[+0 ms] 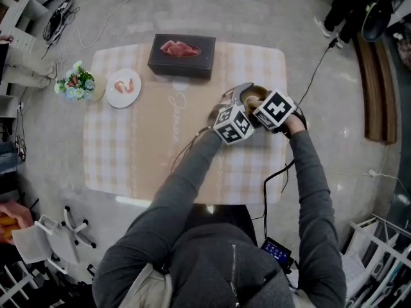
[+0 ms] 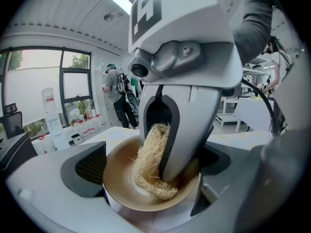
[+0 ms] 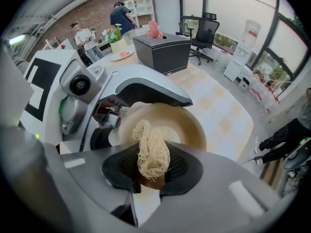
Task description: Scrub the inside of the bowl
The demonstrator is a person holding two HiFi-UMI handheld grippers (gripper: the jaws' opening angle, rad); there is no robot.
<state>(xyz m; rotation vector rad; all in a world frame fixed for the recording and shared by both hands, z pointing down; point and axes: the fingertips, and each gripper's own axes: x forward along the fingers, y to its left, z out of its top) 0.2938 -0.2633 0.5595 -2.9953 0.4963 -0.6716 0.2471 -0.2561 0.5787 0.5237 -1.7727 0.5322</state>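
Bowl: here it is, the tan bowl (image 2: 119,181), sitting over by the right edge of the table (image 1: 148,165), a bit toward the far side, on the checked cloth.
Left gripper: the left gripper (image 2: 153,171) has the bowl clamped, one dark pad on either side of it, jaws closed in against the walls.
Right gripper: the right gripper (image 3: 153,169) comes in from above, its grey snout reaching down inside the bowl.
Right jaws: pinched narrow on a pale, stringy scrubber (image 3: 153,152), which bulges out between the meshed pads.
Scrubber: it hangs from the right jaws and its lower end curls onto the bowl's bottom, touching the inner surface near the middle.
Bowl tilt: in the left gripper view the bowl's open mouth faces that gripper's camera; whether its base rests on the cloth I cannot tell.
Arms: grey sleeves, both reaching forward, the two marker cubes almost touching each other just in front of the bowl.
Far edge: a black box (image 1: 182,56) sits at the middle of the far edge, something pink (image 1: 180,48) on top.
Far left corner: a white plate (image 1: 123,88) with pink food, and just beside it a small bunch of flowers (image 1: 76,82) at the left edge.
Background: people stand in the room beyond, well away from the table.
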